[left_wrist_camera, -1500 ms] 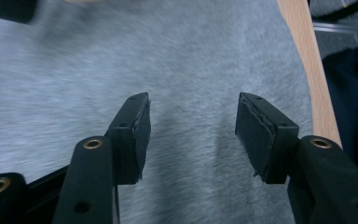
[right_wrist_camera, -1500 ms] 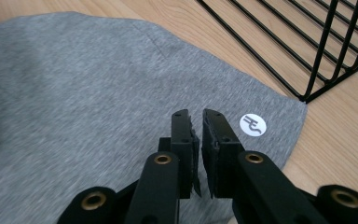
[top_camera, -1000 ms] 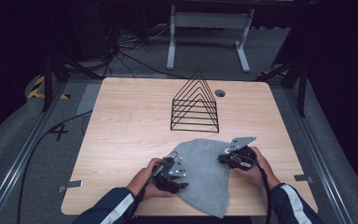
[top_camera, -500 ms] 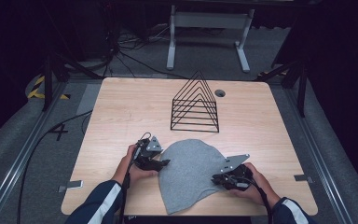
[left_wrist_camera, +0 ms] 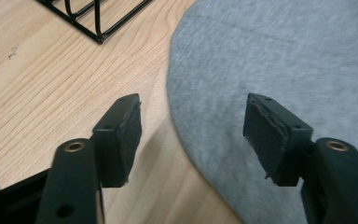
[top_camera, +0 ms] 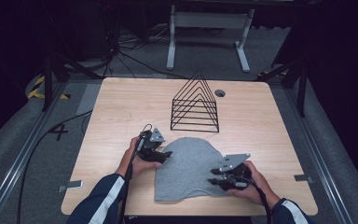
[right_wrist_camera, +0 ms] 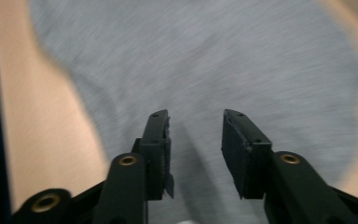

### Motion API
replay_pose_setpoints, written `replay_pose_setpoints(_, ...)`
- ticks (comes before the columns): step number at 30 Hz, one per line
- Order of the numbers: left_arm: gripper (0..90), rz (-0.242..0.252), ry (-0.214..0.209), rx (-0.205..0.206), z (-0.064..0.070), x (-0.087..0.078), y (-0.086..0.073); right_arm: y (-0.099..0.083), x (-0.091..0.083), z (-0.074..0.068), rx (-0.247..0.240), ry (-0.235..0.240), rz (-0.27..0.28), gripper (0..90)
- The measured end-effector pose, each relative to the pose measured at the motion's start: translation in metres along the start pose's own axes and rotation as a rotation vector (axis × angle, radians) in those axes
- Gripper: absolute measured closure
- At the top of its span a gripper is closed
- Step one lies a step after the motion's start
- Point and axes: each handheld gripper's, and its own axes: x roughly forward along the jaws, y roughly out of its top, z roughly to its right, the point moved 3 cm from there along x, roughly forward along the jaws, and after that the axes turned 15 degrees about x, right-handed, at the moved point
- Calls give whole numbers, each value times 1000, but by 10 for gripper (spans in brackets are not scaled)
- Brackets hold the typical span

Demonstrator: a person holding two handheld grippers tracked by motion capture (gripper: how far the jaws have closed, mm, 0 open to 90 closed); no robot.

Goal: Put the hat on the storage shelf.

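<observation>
A flat grey knit beanie (top_camera: 191,170) lies at the near edge of the light wooden counter (top_camera: 121,107). The right gripper (top_camera: 219,176), fingers apart, hovers over its right side; the left gripper (top_camera: 165,154), fingers wide apart, straddles its left edge. Beyond the beanie stands a black wire triangular rack (top_camera: 196,105). No writing is readable.

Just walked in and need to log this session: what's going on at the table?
A person is working on a grey cloth lying flat on the wooden table, with a claw in each hand. The left claw sits open at the cloth's left edge, one jaw over wood, one over fabric. The right claw is open over its lower right part, gripping nothing. A black wire rack stands behind.
</observation>
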Motion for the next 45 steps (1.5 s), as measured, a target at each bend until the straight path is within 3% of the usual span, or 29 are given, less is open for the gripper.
replay_pose_setpoints(2,335,-10,-12,-6,3,-7,-2,9,-8,17,26,-59,53,562)
replay_pose_setpoints(5,289,-42,-35,-14,11,-8,-8,20,-4,45,65,-142,66,511)
replay_pose_setpoints(7,269,-59,-35,-7,12,-8,-10,24,7,56,78,-159,51,481)
replay_pose_setpoints(10,258,-76,-47,-19,13,-3,-15,26,18,64,91,-157,24,459)
replay_pose_setpoints(12,232,-56,-40,-34,12,-1,-15,29,27,70,120,-149,18,441)
replay_pose_setpoints(14,224,-56,-40,-23,11,1,-15,34,32,75,151,-128,25,423)
replay_pose_setpoints(17,214,-54,-29,-20,10,2,-14,41,39,82,186,-142,34,408)
replay_pose_setpoints(20,214,-38,-24,-22,7,4,-15,43,47,85,191,-165,-3,409)
replay_pose_setpoints(23,221,-17,-13,-22,3,6,-15,42,50,85,217,-150,-11,422)
replay_pose_setpoints(27,310,-42,-20,-29,-2,7,-10,39,47,83,212,-144,-10,557)
replay_pose_setpoints(30,488,-36,-41,-25,-2,7,-7,40,47,76,213,-128,-21,714)
replay_pose_setpoints(32,529,-30,-52,-24,-4,8,-6,40,48,75,219,-123,-19,741)
replay_pose_setpoints(36,750,-41,-96,-49,-7,9,-2,38,47,75,233,-89,-6,831)
replay_pose_setpoints(38,824,-38,-118,-39,-7,10,-1,38,46,74,208,-105,-9,841)
replay_pose_setpoints(42,846,-46,-130,-23,-3,7,2,41,38,72,189,-100,31,847)
replay_pose_setpoints(45,848,-30,-107,-2,-3,2,6,46,26,68,162,-102,79,849)
